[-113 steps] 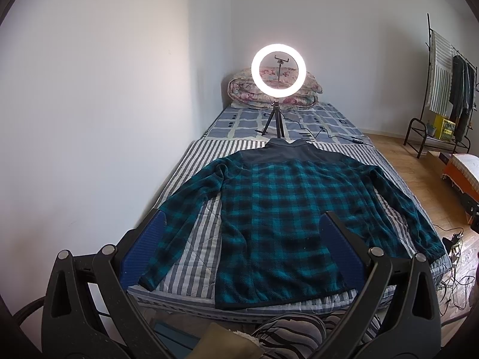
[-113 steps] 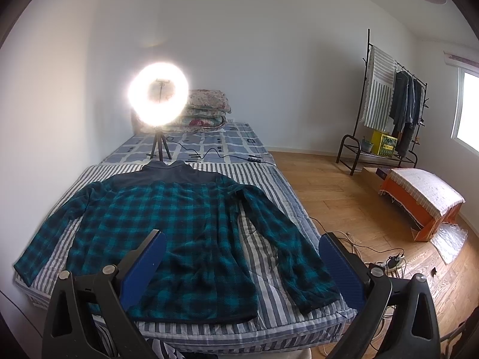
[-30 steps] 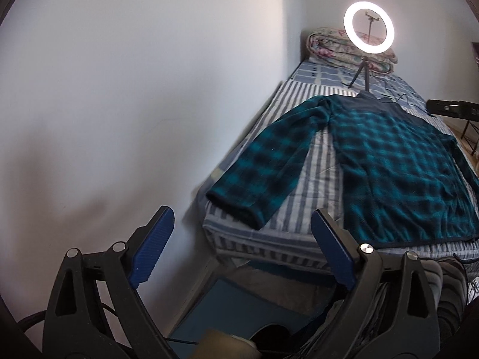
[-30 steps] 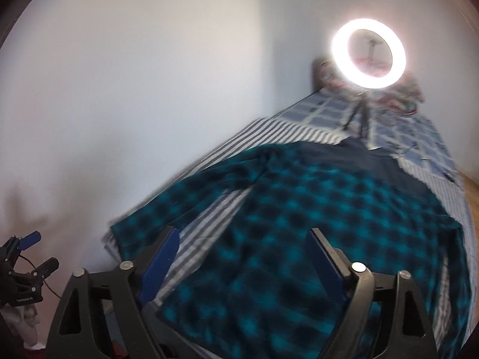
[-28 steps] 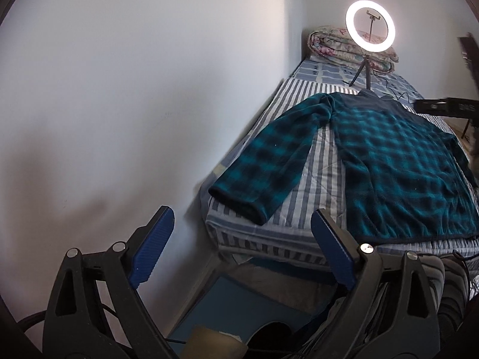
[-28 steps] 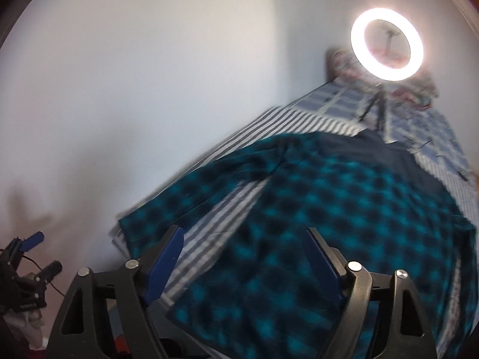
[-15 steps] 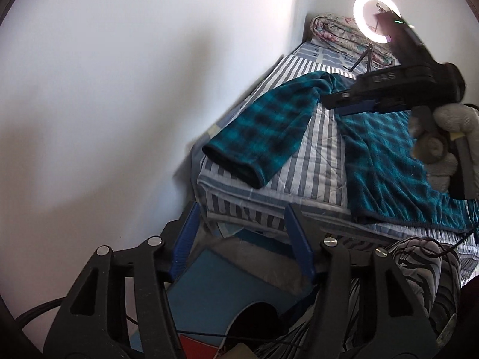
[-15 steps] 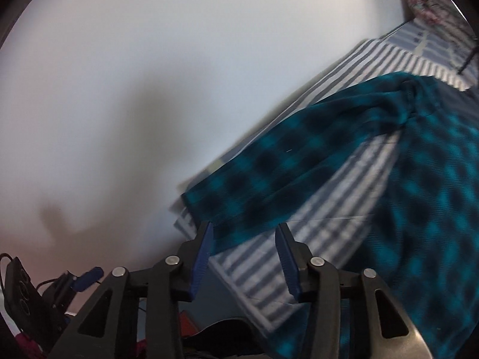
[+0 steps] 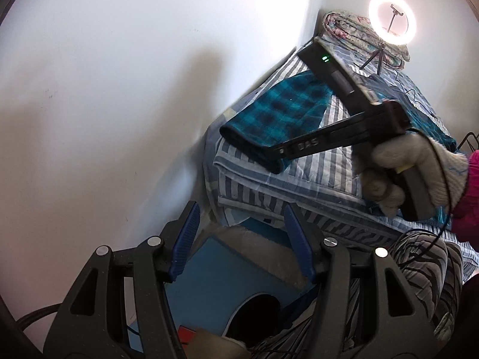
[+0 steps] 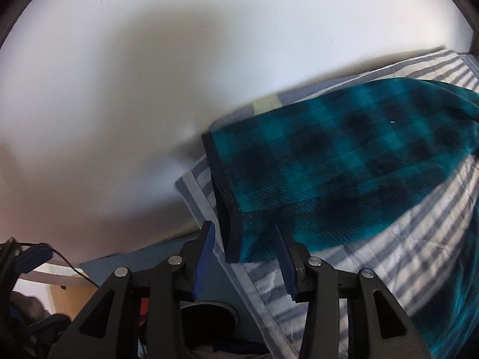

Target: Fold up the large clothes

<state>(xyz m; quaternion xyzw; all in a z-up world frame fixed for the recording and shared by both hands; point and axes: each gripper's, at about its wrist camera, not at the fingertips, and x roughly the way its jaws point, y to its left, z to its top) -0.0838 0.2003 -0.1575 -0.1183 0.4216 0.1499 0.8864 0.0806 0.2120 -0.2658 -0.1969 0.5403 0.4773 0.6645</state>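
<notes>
Striped bedding (image 9: pixel 314 167) held my teal plaid fleece jacket (image 10: pixel 344 155), sleeve lying at the near corner. Soft, floppy, prob light; best grabbed at the cuff (image 10: pixel 230 224). Right gripper (image 10: pixel 244 257) straddled the cuff w/ jaws apart, not pinching. Left gripper (image 9: pixel 239 239) half-spread, empty.

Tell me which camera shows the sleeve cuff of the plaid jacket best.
The right wrist view: the cuff fills the foreground, between the open right gripper. The left wrist view shows it farther off.
</notes>
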